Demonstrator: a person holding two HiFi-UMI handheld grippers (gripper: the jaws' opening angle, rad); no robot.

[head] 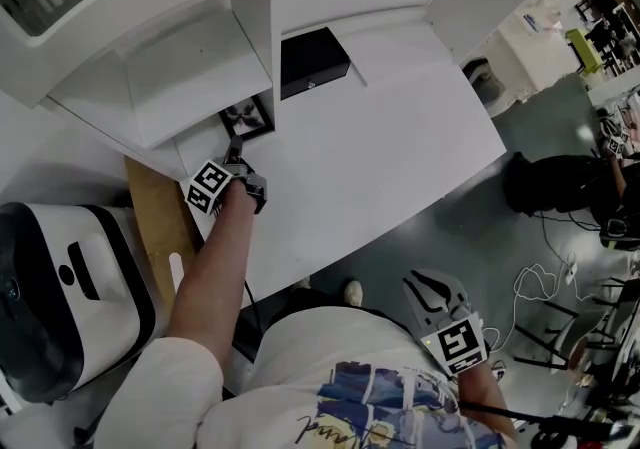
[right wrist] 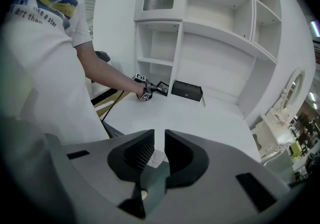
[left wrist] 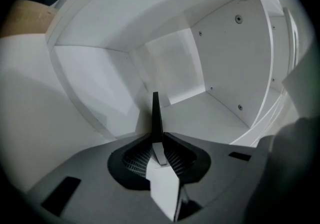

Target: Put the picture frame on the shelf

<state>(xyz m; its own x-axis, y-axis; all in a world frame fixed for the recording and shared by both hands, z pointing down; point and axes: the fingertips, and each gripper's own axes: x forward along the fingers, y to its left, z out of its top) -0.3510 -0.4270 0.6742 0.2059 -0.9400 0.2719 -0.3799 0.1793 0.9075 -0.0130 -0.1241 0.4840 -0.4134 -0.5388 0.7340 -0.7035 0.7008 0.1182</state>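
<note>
The picture frame (head: pixel 247 119) is black with a pale picture, and it stands just inside the lowest shelf compartment (head: pixel 205 142) at the desk's left end. My left gripper (head: pixel 236 149) is shut on its near edge. In the left gripper view the frame (left wrist: pixel 155 111) shows edge-on as a thin black strip clamped between the pads of the left gripper (left wrist: pixel 157 140), with the white compartment walls beyond. From the right gripper view I see the frame (right wrist: pixel 162 87) and the left gripper (right wrist: pixel 145 92) far off. My right gripper (head: pixel 425 282) hangs low by my body; the right gripper (right wrist: pixel 159 150) has its jaws slightly apart and holds nothing.
A black box (head: pixel 313 62) sits at the back of the white desk (head: pixel 400 157), right of the shelf divider. A white and black machine (head: pixel 60 297) and a wooden board (head: pixel 160 227) lie to the left. A dark bag (head: pixel 550 187) and cables are on the floor at right.
</note>
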